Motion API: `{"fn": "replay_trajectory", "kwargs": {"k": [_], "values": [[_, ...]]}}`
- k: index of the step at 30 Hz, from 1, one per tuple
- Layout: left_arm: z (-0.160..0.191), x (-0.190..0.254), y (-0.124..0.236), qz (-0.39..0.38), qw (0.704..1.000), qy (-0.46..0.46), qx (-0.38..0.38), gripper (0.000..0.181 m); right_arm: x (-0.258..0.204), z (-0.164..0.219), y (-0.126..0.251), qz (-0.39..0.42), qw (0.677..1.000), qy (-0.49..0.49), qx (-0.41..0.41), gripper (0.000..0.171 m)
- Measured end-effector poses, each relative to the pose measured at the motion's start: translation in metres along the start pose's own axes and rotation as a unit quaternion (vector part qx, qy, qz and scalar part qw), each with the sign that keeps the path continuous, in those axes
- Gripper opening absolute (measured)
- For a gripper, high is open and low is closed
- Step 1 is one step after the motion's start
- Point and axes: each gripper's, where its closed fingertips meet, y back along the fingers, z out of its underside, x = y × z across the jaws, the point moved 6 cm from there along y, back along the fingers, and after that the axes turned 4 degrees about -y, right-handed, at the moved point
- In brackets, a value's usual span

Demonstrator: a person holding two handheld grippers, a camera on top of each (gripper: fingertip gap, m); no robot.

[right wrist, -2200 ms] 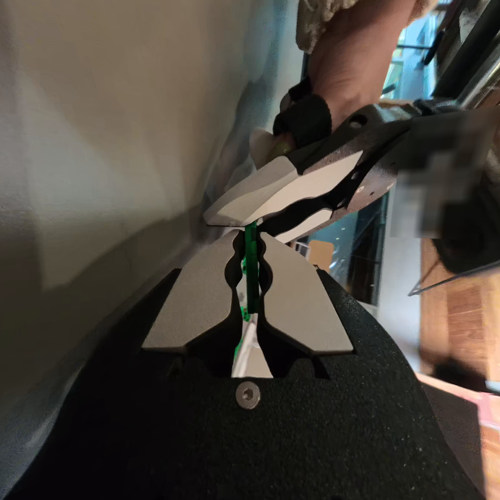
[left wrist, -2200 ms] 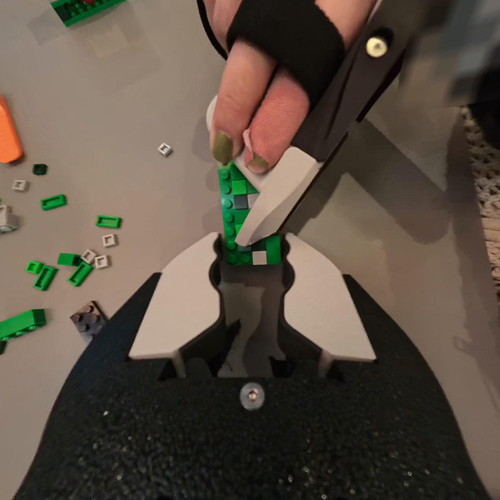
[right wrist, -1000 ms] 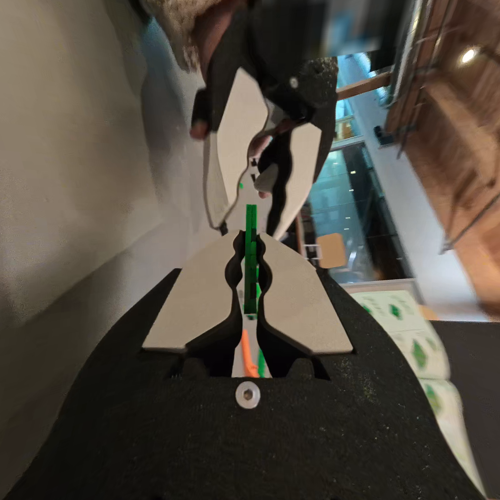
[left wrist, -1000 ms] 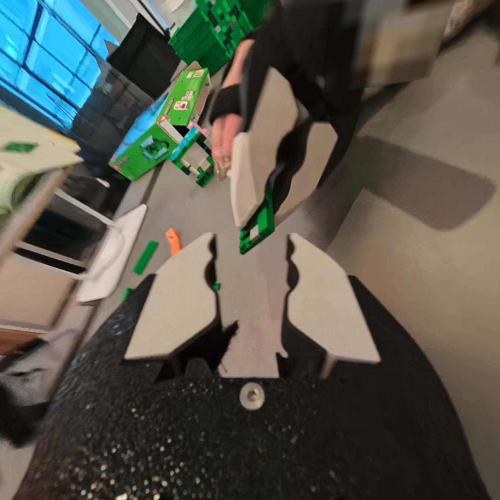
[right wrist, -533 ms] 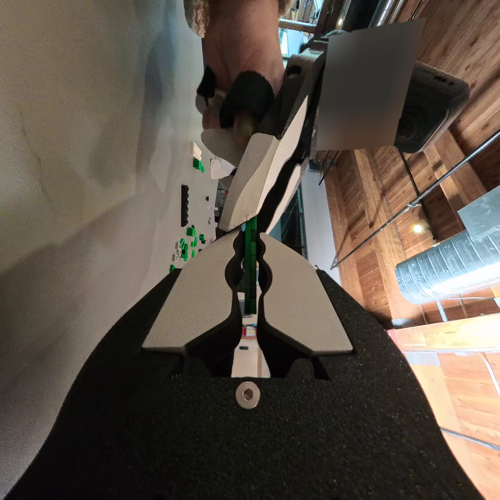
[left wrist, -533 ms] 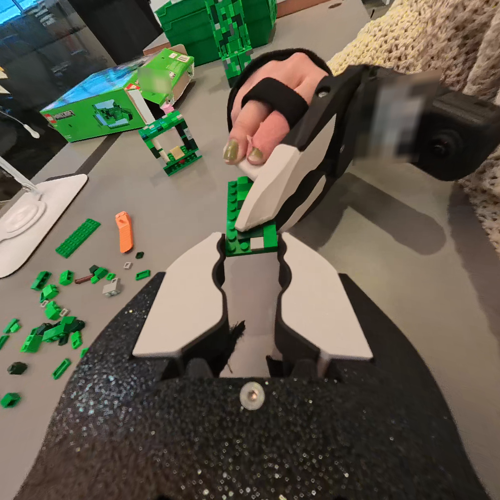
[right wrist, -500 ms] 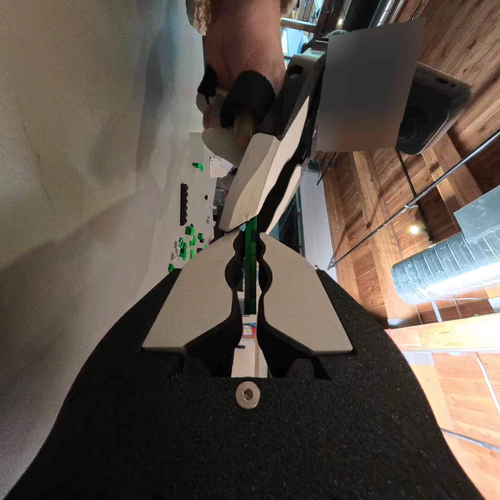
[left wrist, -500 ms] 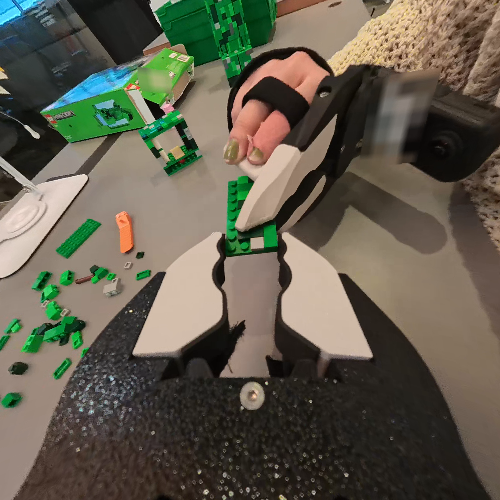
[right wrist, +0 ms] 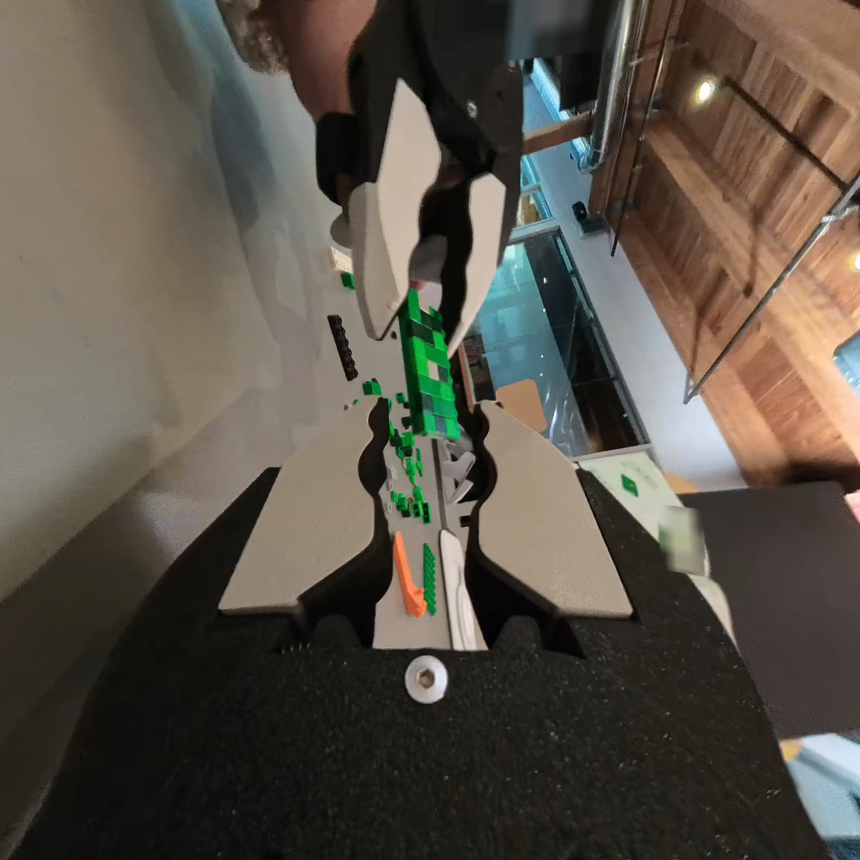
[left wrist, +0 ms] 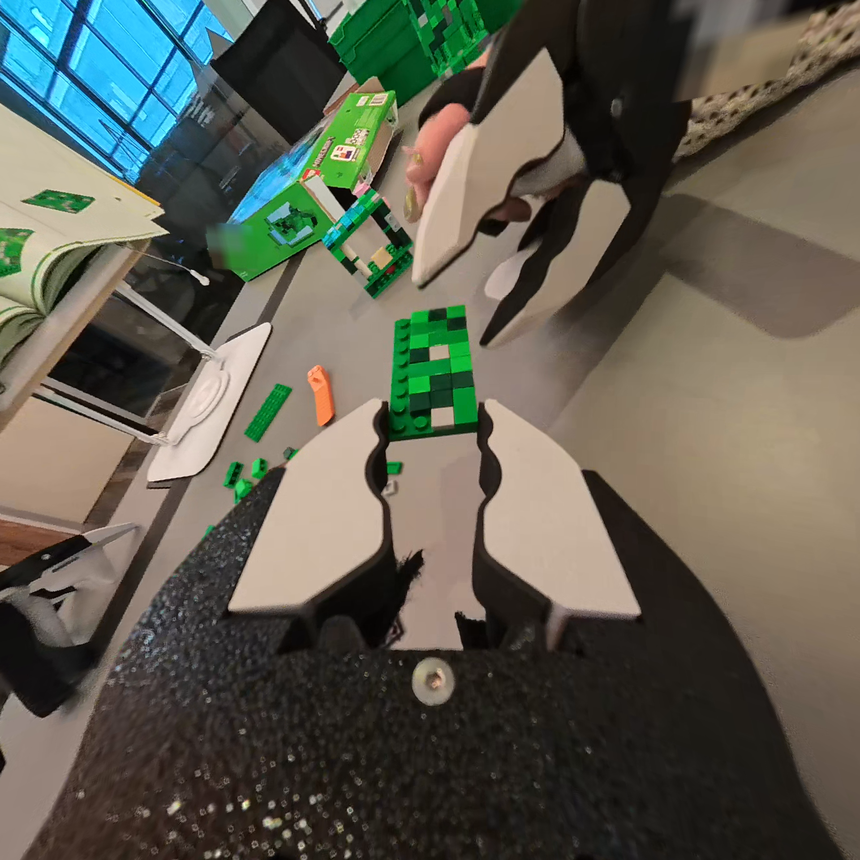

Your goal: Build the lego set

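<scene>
Left wrist view: the left gripper (left wrist: 433, 419) pinches the flat green tiled lego panel (left wrist: 435, 372) at centre. The right gripper (left wrist: 458, 309) hangs spread at upper right, the orange brick separator (left wrist: 321, 395) left.

Right wrist view: the panel (right wrist: 430, 372) stands centre, loose green pieces (right wrist: 409, 470) below.

We find bare tabletop (left wrist: 698, 465) right of the green brick panel (left wrist: 435, 372). Left of it, an orange tool (left wrist: 321, 395), green plate (left wrist: 268, 412) and loose bricks (left wrist: 242, 474) obstruct; beyond it, the right claw (left wrist: 458, 312).
</scene>
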Motion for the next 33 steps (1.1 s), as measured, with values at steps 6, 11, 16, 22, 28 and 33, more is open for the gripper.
{"fn": "replay_trajectory", "kwargs": {"k": [6, 11, 16, 22, 28, 33], "values": [[0.003, 0.006, -0.002, 0.019, 0.999, -0.031, 0.009, 0.036, 0.003, -0.003, 0.001, -0.083, 0.981, -0.175, 0.019, 0.030], [0.002, 0.018, -0.006, 0.048, 0.997, -0.056, 0.013, 0.036, 0.009, -0.023, -0.009, -0.167, 0.942, -0.286, 0.043, 0.026], [0.003, 0.022, -0.008, 0.061, 0.996, -0.058, 0.013, 0.036, 0.003, -0.025, -0.017, -0.231, 0.925, -0.301, 0.021, 0.030], [0.003, 0.023, -0.008, 0.061, 0.996, -0.062, 0.014, 0.036, -0.002, -0.025, -0.018, -0.241, 0.929, -0.281, 0.007, 0.029], [0.002, 0.022, -0.006, 0.058, 0.996, -0.063, 0.018, 0.036, -0.001, -0.024, -0.020, -0.228, 0.937, -0.265, 0.001, 0.029], [0.003, 0.024, -0.007, 0.057, 0.996, -0.073, 0.014, 0.036, 0.000, -0.023, -0.019, -0.230, 0.938, -0.261, -0.001, 0.024]]}}
